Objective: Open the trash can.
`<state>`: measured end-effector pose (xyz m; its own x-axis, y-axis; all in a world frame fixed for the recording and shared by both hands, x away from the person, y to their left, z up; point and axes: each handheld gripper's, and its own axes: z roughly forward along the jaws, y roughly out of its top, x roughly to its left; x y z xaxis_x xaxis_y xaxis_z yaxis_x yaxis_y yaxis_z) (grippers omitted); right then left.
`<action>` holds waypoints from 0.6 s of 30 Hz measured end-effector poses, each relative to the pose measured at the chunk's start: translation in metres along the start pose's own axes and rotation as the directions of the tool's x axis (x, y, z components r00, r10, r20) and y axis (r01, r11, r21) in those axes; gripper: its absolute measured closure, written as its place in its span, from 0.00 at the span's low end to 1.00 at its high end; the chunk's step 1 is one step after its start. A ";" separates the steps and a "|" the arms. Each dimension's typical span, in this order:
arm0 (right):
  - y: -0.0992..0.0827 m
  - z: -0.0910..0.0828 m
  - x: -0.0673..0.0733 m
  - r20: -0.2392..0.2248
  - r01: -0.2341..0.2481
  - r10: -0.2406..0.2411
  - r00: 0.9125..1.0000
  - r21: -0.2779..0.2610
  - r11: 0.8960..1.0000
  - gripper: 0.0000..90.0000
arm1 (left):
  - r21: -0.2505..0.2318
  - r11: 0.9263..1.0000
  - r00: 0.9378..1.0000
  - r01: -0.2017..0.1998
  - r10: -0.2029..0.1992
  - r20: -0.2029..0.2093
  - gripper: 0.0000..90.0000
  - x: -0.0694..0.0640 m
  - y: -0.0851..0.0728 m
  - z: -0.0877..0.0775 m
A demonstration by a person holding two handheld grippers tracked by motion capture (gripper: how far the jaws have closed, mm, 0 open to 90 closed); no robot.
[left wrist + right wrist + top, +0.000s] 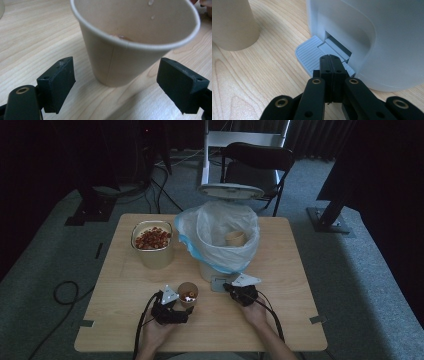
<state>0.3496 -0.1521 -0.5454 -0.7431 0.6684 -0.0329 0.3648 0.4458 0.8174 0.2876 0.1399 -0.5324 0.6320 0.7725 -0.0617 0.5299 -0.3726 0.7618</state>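
Observation:
A paper cup (188,293) with a few red bits inside stands near the table's front. My left gripper (184,307) is open just behind it. In the left gripper view the cup (130,50) stands upright between the two jaws of that gripper (117,75), with a gap on each side. A white pedal bin (222,245) lined with a clear bag stands mid-table with its lid (231,191) raised, and another paper cup (235,238) lies in it. My right gripper (227,286) is shut, its tips (331,59) resting on the grey foot pedal (310,53) of the bin (374,37).
A beige pot (153,245) full of red pieces stands left of the bin. The paper cup (232,25) is left of the pedal. A black chair (255,165) and stand legs are beyond the table. Cables trail from both grippers toward the front edge.

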 end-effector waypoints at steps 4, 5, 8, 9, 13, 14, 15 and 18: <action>0.000 0.000 0.000 0.000 0.000 0.000 1.000 0.000 1.000 1.00 | -0.009 1.000 1.000 -0.002 0.002 0.005 0.17 -0.002 0.002 0.003; 0.000 0.000 0.000 0.000 0.000 0.000 1.000 0.000 1.000 1.00 | -0.009 1.000 1.000 -0.002 0.002 0.005 0.17 -0.002 0.002 0.003; 0.000 0.000 0.000 0.000 0.000 0.000 1.000 0.000 1.000 1.00 | -0.012 1.000 1.000 -0.013 0.013 0.010 0.17 -0.004 0.005 0.008; 0.000 0.000 0.000 0.000 -0.001 0.001 1.000 0.000 1.000 1.00 | -0.014 1.000 1.000 -0.015 0.015 0.011 0.17 -0.005 0.006 0.009; 0.000 0.000 0.000 0.002 0.002 -0.002 1.000 -0.001 1.000 1.00 | -0.017 1.000 1.000 -0.015 0.015 0.012 0.18 -0.005 0.009 0.013; 0.000 0.000 0.000 0.002 0.002 -0.002 1.000 -0.001 1.000 1.00 | -0.020 1.000 1.000 -0.017 0.018 0.009 0.19 -0.005 0.010 0.014; 0.000 0.000 0.000 0.001 0.002 -0.002 1.000 -0.001 1.000 1.00 | -0.026 0.999 1.000 -0.019 0.019 0.010 0.20 -0.006 0.010 0.014; 0.000 0.000 0.000 0.002 0.002 -0.002 1.000 -0.001 1.000 1.00 | -0.037 0.999 1.000 -0.020 0.020 0.006 0.23 -0.006 0.011 0.015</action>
<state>0.3495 -0.1519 -0.5455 -0.7428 0.6686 -0.0360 0.3623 0.4465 0.8181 0.2982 0.1238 -0.5333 0.6458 0.7619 -0.0504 0.4963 -0.3686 0.7860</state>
